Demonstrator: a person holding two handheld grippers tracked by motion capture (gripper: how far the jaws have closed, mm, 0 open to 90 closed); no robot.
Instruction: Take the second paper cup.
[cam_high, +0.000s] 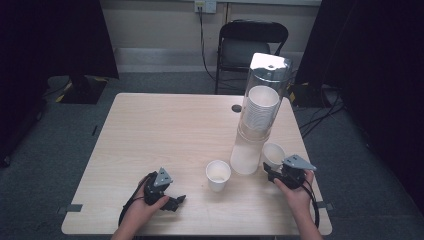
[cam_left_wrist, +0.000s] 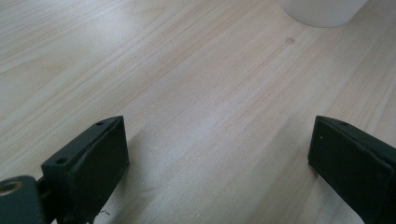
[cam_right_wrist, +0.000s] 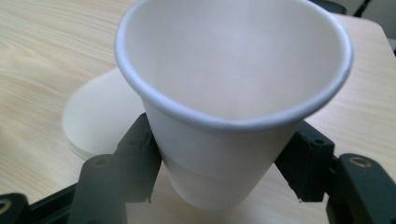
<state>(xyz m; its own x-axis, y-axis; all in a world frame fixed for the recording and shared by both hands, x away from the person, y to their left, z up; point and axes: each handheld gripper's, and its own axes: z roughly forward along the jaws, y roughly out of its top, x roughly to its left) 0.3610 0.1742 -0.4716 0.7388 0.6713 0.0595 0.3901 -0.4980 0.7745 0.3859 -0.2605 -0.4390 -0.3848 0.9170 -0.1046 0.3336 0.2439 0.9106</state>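
Paper cup (cam_right_wrist: 233, 93) in your right gripper (cam_high: 280, 172), just beside the dispenser tube (cam_high: 260, 100).

You have its white, thin-walled body between the jaws, which look pressed to its lower sides below the rolled rim; it should be very light and easy to crush, so squeeze gently, midway down. A second cup (cam_high: 218, 175) stands near the tube's foot. Your left gripper (cam_high: 172, 202) rests farther from the tube, jaws apart and empty.

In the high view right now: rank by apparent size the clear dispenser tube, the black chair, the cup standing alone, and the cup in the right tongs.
1. Dispenser tube and chair: unsure, since the chair is farther off.
2. Cup standing alone.
3. Cup in the right tongs: looks alike, partly hidden.
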